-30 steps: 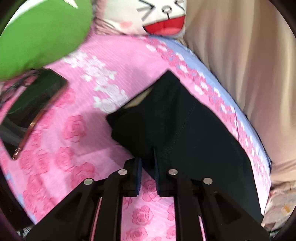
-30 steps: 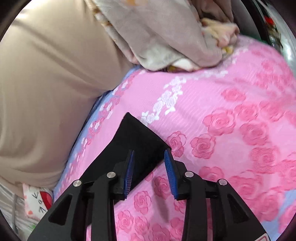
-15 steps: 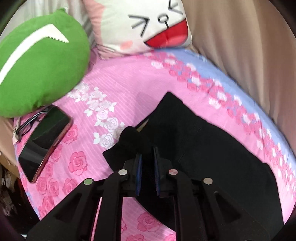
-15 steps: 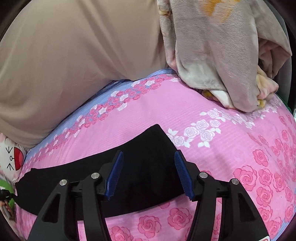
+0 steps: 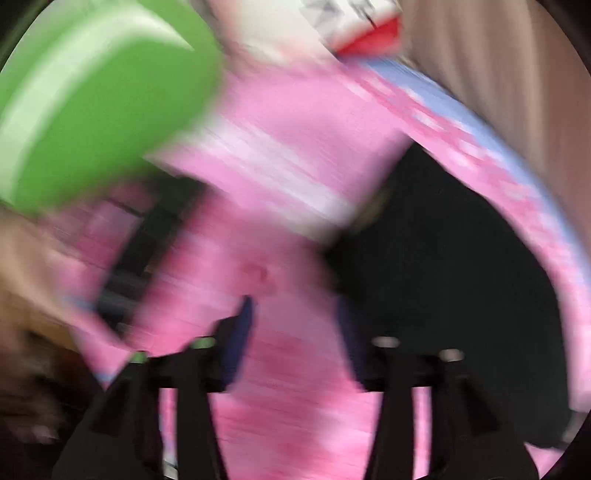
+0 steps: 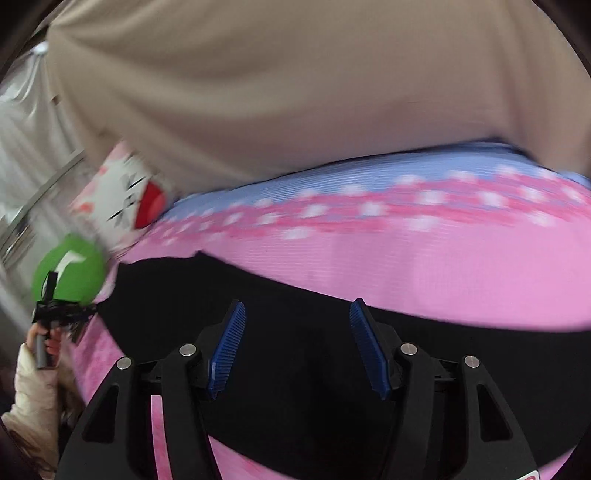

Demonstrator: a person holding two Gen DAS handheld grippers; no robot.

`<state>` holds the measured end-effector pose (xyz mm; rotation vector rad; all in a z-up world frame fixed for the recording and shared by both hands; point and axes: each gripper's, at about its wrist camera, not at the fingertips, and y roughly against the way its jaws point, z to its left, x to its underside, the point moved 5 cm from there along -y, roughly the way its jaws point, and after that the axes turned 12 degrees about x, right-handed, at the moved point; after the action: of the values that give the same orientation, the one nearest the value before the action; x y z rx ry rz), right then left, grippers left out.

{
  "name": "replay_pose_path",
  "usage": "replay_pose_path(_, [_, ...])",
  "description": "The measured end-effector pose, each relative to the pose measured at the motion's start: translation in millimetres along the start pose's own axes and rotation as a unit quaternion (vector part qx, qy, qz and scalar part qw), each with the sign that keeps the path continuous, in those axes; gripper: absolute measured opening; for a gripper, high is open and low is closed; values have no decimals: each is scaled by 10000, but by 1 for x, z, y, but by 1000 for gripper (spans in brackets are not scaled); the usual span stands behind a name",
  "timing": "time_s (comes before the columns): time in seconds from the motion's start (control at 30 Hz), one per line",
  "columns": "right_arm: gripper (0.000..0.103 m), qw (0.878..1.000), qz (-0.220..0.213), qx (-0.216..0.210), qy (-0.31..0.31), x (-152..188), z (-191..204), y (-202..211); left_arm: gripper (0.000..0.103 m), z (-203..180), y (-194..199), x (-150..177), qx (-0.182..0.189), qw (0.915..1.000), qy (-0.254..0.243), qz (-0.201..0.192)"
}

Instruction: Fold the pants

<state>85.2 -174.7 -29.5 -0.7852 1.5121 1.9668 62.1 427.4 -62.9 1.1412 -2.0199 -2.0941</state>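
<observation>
The black pants (image 5: 454, 266) lie folded in a long flat strip on the pink rose bedsheet (image 5: 280, 155). The left wrist view is blurred by motion. My left gripper (image 5: 295, 328) is open and empty over bare sheet, just left of the pants' end. In the right wrist view the pants (image 6: 221, 295) stretch across the frame. My right gripper (image 6: 297, 347) is open and empty, hovering over the middle of the pants. The left gripper (image 6: 50, 314) also shows at the far left of that view, held in a hand.
A green pillow (image 5: 85, 110) and a white cartoon-face pillow (image 5: 354, 26) lie at the head of the bed. A dark phone (image 5: 147, 251) lies on the sheet left of my left gripper. A beige curtain (image 6: 295, 92) hangs behind the bed.
My left gripper opened and let go of the pants' end, then swung left off the cloth. My right gripper swung left along the pants, from their end to their middle.
</observation>
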Motion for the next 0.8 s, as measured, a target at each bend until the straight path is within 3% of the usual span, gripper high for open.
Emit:
replay_pose_path(0.03, [59, 9998, 60, -131, 156, -7, 22, -17, 62, 8, 14, -2, -498, 9981, -137, -350])
replay_pose_path(0.07, [59, 9989, 177, -295, 328, -14, 46, -36, 62, 10, 22, -2, -518, 9971, -180, -531])
replay_pose_path(0.13, [59, 9964, 353, -512, 568, -24, 86, -75, 62, 0, 34, -2, 359, 9970, -118, -675])
replay_pose_path(0.23, [55, 9925, 675, -498, 886, -40, 137, -142, 62, -39, 34, 4, 1698, 9837, -229, -553])
replay_pose_path(0.3, [55, 9909, 819, -388, 999, -48, 155, -175, 63, -72, 21, 12, 2016, 9768, -584, -416])
replay_pose_path(0.37, [56, 9887, 1016, -240, 1072, -50, 166, -202, 63, -90, 2, 22, 1936, 9774, -806, -279])
replay_pose_path(0.4, [47, 9863, 1154, -222, 1159, -48, 172, -212, 63, -95, -8, 27, 1906, 9773, -907, -186])
replay_pose_path(0.43, [6, 9847, 1225, -223, 1223, -43, 171, -216, 63, -100, -18, 33, 1850, 9779, -973, -78])
replay_pose_path(0.47, [5, 9806, 1352, -237, 1399, -38, 178, -223, 63, -102, -30, 38, 1774, 9789, -1014, 46])
replay_pose_path(0.53, [4, 9774, 1206, 119, 1735, -38, 187, -232, 63, -102, -37, 46, 1583, 9807, -1142, -103])
replay_pose_path(0.67, [0, 9838, 865, 531, 1481, -58, 181, -237, 72, -102, -35, 52, 1394, 9819, -1272, -185])
replay_pose_path(0.73, [1, 9921, 549, 140, 1119, -66, 181, -209, 73, -99, -35, 53, 1380, 9820, -1269, -218])
replay_pose_path(0.8, [2, 9911, 588, -209, 1174, -55, 187, -189, 74, -98, -35, 55, 1405, 9822, -1227, -216])
